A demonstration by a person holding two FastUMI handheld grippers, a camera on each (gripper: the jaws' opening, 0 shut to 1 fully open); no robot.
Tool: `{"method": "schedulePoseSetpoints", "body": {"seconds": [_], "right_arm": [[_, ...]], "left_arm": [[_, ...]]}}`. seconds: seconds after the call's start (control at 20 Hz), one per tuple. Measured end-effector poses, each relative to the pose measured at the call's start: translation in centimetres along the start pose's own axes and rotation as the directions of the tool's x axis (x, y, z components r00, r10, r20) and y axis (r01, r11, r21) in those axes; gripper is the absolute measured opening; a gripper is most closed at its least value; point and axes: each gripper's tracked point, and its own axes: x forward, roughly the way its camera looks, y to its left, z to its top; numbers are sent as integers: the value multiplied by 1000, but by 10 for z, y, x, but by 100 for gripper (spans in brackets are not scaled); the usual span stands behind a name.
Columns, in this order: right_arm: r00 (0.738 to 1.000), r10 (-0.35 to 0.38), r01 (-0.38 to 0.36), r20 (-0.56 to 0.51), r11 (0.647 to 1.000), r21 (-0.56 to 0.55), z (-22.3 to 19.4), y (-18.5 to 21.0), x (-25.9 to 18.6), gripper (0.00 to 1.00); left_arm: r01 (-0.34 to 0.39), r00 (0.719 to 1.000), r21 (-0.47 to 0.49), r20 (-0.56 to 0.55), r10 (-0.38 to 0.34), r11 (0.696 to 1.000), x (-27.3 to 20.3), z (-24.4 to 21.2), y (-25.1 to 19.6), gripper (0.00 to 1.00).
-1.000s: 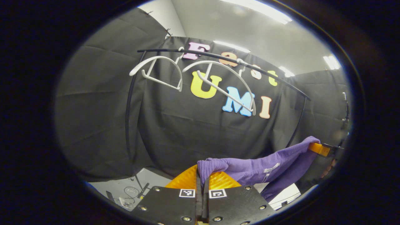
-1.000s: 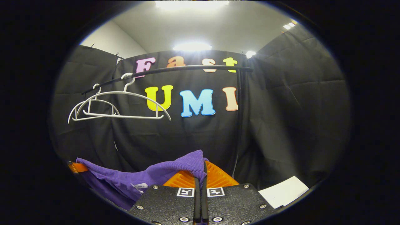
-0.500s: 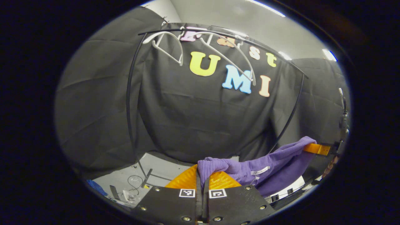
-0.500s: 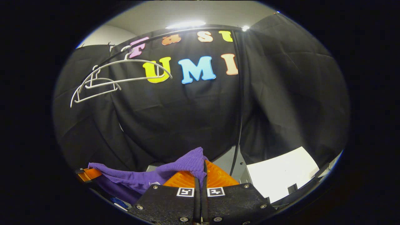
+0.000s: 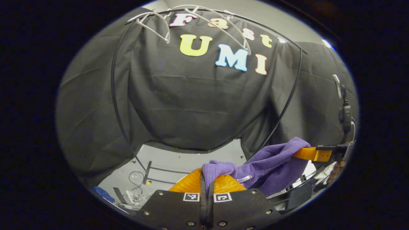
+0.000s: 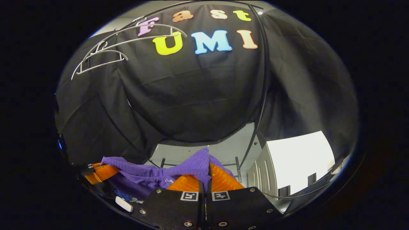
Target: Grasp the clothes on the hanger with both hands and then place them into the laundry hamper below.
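A purple knit garment point(image 5: 271, 163) hangs stretched between my two grippers, clear of the hangers. In the left gripper view my left gripper point(image 5: 207, 177) is shut on one bunched end of it. The right gripper point(image 5: 314, 155) holds the other end at the far right. In the right gripper view my right gripper point(image 6: 207, 172) is shut on a fold of the garment point(image 6: 150, 174), and the left gripper point(image 6: 102, 172) shows at the lower left. A white slatted container point(image 6: 297, 156) with handle cut-outs, probably the hamper, stands low on the right.
Two bare white hangers point(image 5: 152, 24) point(image 6: 105, 60) hang from the black rail high above. The rail's black posts point(image 5: 287, 99) point(image 6: 263, 95) run down to a grey floor point(image 5: 179, 159). Cables and small clutter point(image 5: 134, 191) lie on the floor at the lower left.
Both grippers have come down with the garment still held between them. The hangers and rail have risen in both views, and the floor and the white container have come into sight.
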Motion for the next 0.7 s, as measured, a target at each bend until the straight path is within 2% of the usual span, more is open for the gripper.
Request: {"method": "schedulePoseSetpoints", "body": {"seconds": [0.1,0.15,0.35,0.5,0.55,0.6,0.7], "right_arm": [[999,-2,2,-49,1000,6,-17,3,8,1],[998,-5,5,-65,1000,7,-23,3,13,1],[990,-23,27,-136,999,26,-53,6,34,2],[981,-38,50,-190,997,59,-77,9,48,2],[979,-41,54,-201,997,61,-82,10,53,2],[977,-40,55,-210,996,64,-85,11,56,2],[974,-31,47,-226,997,67,-93,11,61,1]], "left_arm": [[8,999,14,-44,-7,1000,6,-22,5,6],[14,998,12,-61,-13,1000,11,-30,7,1],[29,993,-6,-117,-29,1000,35,-60,13,1],[42,989,14,-145,-39,999,45,-62,15,1],[48,987,19,-152,-44,999,56,-68,18,5],[56,986,21,-160,-52,998,66,-78,21,1],[72,983,18,-172,-67,997,81,-90,22,1]]}}
